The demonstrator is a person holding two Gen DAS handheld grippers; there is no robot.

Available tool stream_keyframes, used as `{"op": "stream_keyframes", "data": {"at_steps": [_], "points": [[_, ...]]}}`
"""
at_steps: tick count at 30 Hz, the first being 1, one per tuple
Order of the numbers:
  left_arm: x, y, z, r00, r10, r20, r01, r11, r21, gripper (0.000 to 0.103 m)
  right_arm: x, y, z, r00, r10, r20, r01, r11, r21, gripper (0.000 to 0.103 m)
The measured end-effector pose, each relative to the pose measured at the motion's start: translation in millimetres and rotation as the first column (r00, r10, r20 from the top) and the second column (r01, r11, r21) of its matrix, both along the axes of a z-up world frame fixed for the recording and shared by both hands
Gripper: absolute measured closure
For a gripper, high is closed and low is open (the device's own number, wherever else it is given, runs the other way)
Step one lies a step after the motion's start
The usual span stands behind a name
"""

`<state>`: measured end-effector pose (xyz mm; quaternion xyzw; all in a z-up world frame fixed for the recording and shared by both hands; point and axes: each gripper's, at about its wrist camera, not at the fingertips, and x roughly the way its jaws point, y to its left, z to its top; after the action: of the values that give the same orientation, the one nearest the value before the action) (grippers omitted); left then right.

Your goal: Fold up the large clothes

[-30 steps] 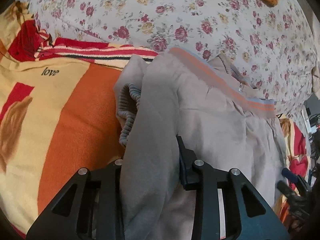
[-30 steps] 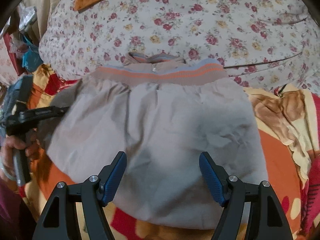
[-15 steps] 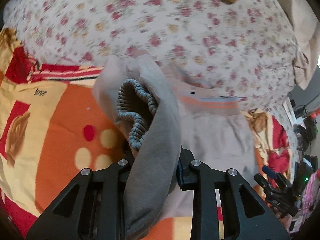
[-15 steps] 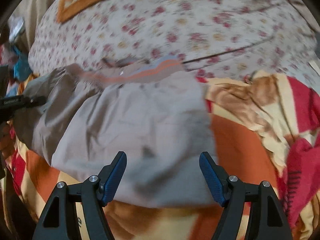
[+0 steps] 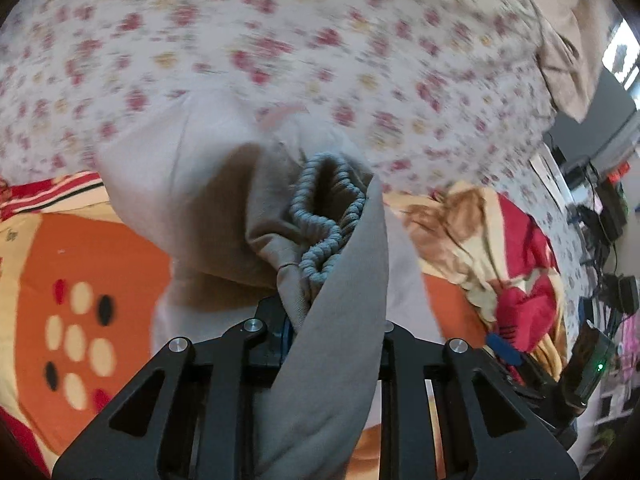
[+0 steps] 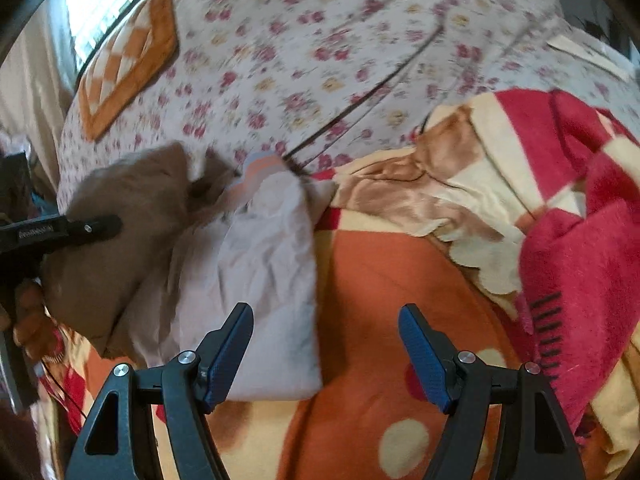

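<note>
Grey-beige cloth fills our left wrist view: one jacket [image 5: 208, 184], its ribbed cuff [image 5: 328, 216] bunched up, a fold of its sleeve running down between the jaws of our left gripper [image 5: 332, 332], which are closing on it. It hangs over one orange patterned blanket [image 5: 80, 280], before one floral quilt [image 5: 280, 40].

In our right wrist view we count two grippers: our right gripper [image 6: 326, 356] gapes wide, holding nothing, above the blanket [image 6: 380, 280] beside the jacket [image 6: 264, 264]; the left one [image 6: 92, 228] lifts the jacket's brown edge.
</note>
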<state>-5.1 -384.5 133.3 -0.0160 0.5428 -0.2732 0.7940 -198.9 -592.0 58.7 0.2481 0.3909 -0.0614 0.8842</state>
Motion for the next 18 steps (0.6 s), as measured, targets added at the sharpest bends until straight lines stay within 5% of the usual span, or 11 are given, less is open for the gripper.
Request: {"op": "stream_keyframes", "data": {"at_steps": [9,11,13,16,18], "points": [[-31.2,-85.5,-53.3,0.993,-0.113,-0.022,0.114,0.986,0.118,0.082,-1.4,-29.5,-11.7,0.998,-0.064,-0.009,0.064,0.997,0.035,0.03],[-37.2,-87.7,-56.1,0.991,-0.128,-0.024,0.13,0.987,0.096,0.077,-1.9,-30.4,-11.8,0.998,-0.067,-0.002,0.067,0.997,0.038,0.03],[-42.2,-82.8,-49.2,0.984,-0.172,-0.044,0.173,0.985,0.021,0.065,-2.6,-30.6,-13.7,0.997,-0.071,-0.006,0.071,0.997,0.043,0.03],[-52.5,-58.8,-25.8,0.962,-0.257,-0.089,0.244,0.961,-0.131,0.062,-5.0,-29.6,-15.8,0.997,-0.072,-0.005,0.072,0.996,0.06,0.03],[-63.3,-40.9,-8.9,0.955,-0.29,-0.061,0.281,0.951,-0.128,0.062,-8.2,-28.0,-14.5,0.997,-0.074,0.002,0.074,0.994,0.076,0.03]]}}
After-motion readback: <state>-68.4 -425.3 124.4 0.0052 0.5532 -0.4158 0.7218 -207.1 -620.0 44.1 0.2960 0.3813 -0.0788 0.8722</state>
